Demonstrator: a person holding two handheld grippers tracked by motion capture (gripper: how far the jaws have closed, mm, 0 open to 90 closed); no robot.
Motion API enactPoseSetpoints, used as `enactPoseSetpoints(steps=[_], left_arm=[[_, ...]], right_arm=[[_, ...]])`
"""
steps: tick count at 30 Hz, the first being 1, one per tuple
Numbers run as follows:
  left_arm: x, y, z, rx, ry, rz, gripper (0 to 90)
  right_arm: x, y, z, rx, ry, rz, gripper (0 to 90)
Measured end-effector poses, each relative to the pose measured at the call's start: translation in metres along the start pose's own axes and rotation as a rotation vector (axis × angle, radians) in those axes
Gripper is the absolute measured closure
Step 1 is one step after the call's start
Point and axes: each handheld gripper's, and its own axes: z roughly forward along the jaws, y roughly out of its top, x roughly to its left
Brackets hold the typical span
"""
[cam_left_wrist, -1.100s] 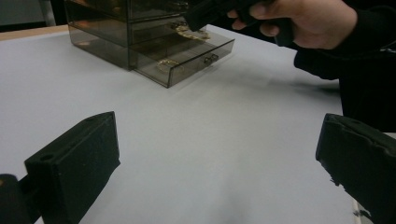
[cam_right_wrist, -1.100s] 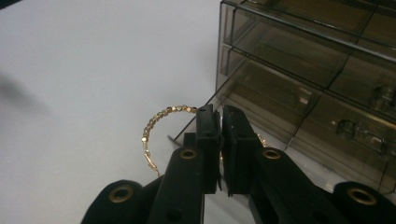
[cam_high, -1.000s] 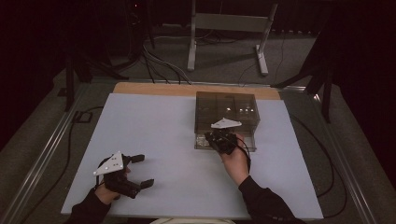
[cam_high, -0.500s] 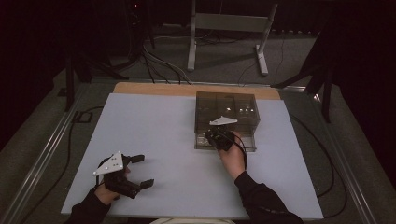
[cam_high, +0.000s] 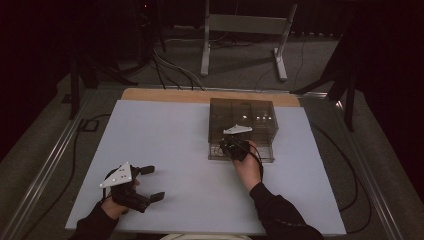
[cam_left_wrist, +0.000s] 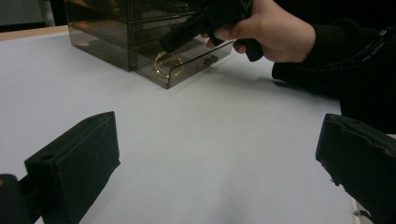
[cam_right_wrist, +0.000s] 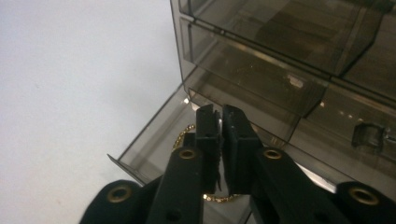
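Note:
A smoked see-through drawer box (cam_high: 243, 113) stands at the table's back right with its bottom drawer (cam_high: 266, 155) pulled out. A gold chain (cam_left_wrist: 166, 63) lies coiled in that drawer (cam_right_wrist: 140, 150). My right gripper (cam_right_wrist: 220, 112) points down into the drawer over the chain (cam_right_wrist: 184, 133). Its jaws have just been opening and stand a thin slit apart, with nothing between the pads. In the high view the right gripper (cam_high: 227, 146) hangs over the drawer's left half. My left gripper (cam_high: 155, 183) rests near the front left of the table, wide open and empty (cam_left_wrist: 219, 123).
The white table top (cam_high: 165, 135) has a wooden strip (cam_high: 165, 95) along its far edge. The box's upper drawers (cam_right_wrist: 289, 51) are closed. Cables (cam_high: 170, 65) and a metal stand (cam_high: 245, 25) lie on the floor beyond the table.
The right gripper has sunk a little toward the open drawer. The left gripper has stayed where it was.

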Motion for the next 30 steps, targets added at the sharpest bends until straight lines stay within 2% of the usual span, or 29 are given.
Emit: enactPoseSetpoints(steps=[2,17,20,22,23,26,27,30], left_arm=[[0.0,0.0,0.0,-0.004,0.001,-0.001,0.6],[0.0,0.0,0.0,-0.002,0.0,-0.001,0.6],[0.0,0.001,0.0,-0.006,0.001,-0.001,0.6],[0.0,0.0,0.0,-0.004,0.001,-0.001,0.6],[0.0,0.0,0.0,-0.002,0.0,-0.002,0.6],[0.0,0.0,0.0,-0.006,0.001,-0.003,0.6],[0.0,0.0,0.0,-0.005,0.001,-0.003,0.6],[0.0,0.001,0.0,-0.005,0.0,-0.001,0.6]], right_arm=[[0.001,0.001,-0.001,-0.002,0.019,0.003,71.3],[0.01,0.003,-0.016,-0.045,0.104,0.014,39.8],[0.012,0.003,-0.02,-0.056,0.101,0.005,31.1],[0.013,0.004,-0.021,-0.06,0.105,0.003,29.2],[0.013,0.004,-0.022,-0.062,0.113,0.002,27.4],[0.014,0.004,-0.029,-0.067,0.17,-0.01,14.6],[0.014,0.004,-0.031,-0.07,0.19,-0.013,14.6],[0.015,0.004,-0.035,-0.072,0.189,-0.023,14.0]])
